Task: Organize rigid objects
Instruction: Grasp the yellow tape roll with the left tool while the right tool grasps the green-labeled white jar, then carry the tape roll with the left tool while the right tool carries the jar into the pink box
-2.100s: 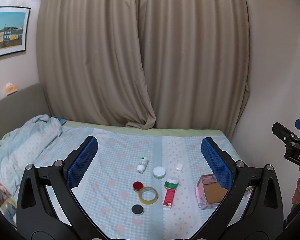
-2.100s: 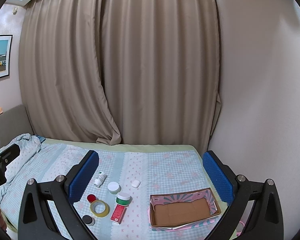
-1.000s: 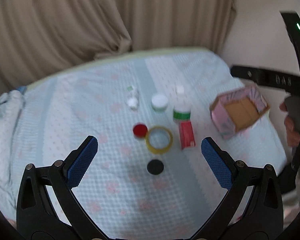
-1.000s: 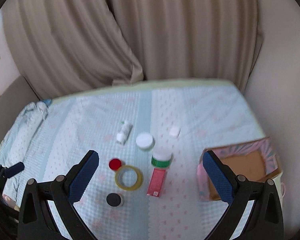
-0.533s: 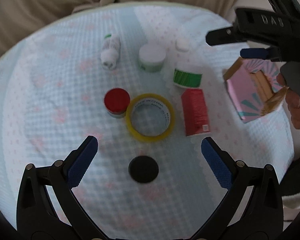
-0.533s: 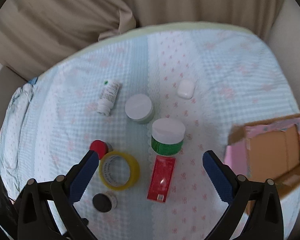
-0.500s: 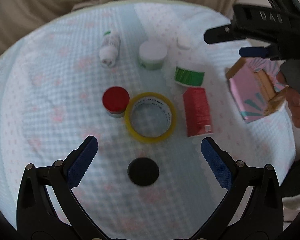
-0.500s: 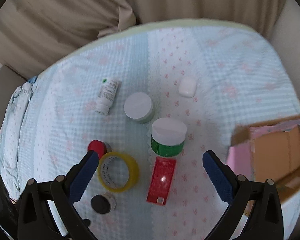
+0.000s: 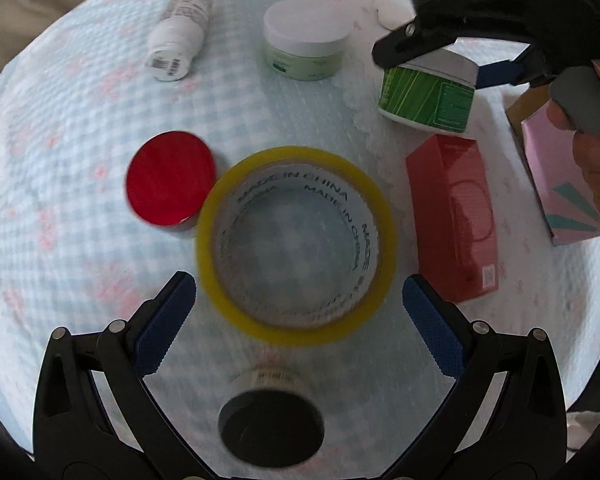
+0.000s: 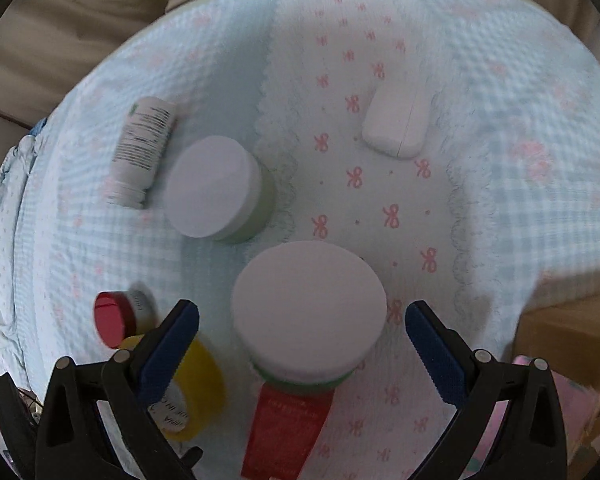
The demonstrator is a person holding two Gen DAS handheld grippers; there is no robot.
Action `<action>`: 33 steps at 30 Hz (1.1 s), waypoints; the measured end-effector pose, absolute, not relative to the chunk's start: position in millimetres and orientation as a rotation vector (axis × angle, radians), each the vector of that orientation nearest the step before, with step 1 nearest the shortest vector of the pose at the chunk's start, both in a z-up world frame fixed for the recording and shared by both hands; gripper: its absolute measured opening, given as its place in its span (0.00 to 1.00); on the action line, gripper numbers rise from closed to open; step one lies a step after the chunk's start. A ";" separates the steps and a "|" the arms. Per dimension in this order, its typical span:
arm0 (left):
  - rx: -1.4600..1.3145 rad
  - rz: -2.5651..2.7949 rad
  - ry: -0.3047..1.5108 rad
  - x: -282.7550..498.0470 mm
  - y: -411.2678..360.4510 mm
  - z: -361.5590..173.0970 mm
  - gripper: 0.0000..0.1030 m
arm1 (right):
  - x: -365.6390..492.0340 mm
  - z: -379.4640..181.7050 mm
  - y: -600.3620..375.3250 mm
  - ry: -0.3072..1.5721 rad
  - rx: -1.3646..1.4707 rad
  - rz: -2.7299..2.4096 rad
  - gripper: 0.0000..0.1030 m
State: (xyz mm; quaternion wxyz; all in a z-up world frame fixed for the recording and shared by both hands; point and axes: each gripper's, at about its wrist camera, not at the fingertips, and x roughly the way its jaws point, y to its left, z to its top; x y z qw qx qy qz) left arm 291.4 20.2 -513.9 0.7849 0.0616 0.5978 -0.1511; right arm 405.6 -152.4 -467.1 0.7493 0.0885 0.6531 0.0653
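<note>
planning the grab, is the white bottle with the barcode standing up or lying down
Lying down: the white bottle rests on its side on the bedspread, its printed label facing up in both views.

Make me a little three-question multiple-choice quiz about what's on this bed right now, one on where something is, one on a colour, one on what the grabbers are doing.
1. What sits between the right gripper fingers?
A. white-lidded green jar
B. tape roll
C. red box

2. What colour is the tape roll?
A. blue
B. yellow
C. black

3. How does the left gripper stand?
A. shut on the tape
B. shut on nothing
C. open, around the tape

Answers: 1 A, the jar's lid fills the gap between the blue pads. 2 B, its rim is yellow. 3 C, the pads stand wide on either side of the roll.
</note>
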 end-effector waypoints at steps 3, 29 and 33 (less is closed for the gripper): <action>0.141 -0.299 1.296 299.8 14.0 -522.4 0.99 | 408.8 -481.0 -155.3 1.458 0.202 0.154 0.88; 0.123 -0.284 1.136 275.9 41.0 -448.6 0.93 | 380.9 -426.2 -144.1 1.367 0.165 0.149 0.64; 0.135 -0.326 1.062 267.9 48.8 -391.1 0.93 | 361.7 -378.2 -138.7 1.311 0.184 0.142 0.64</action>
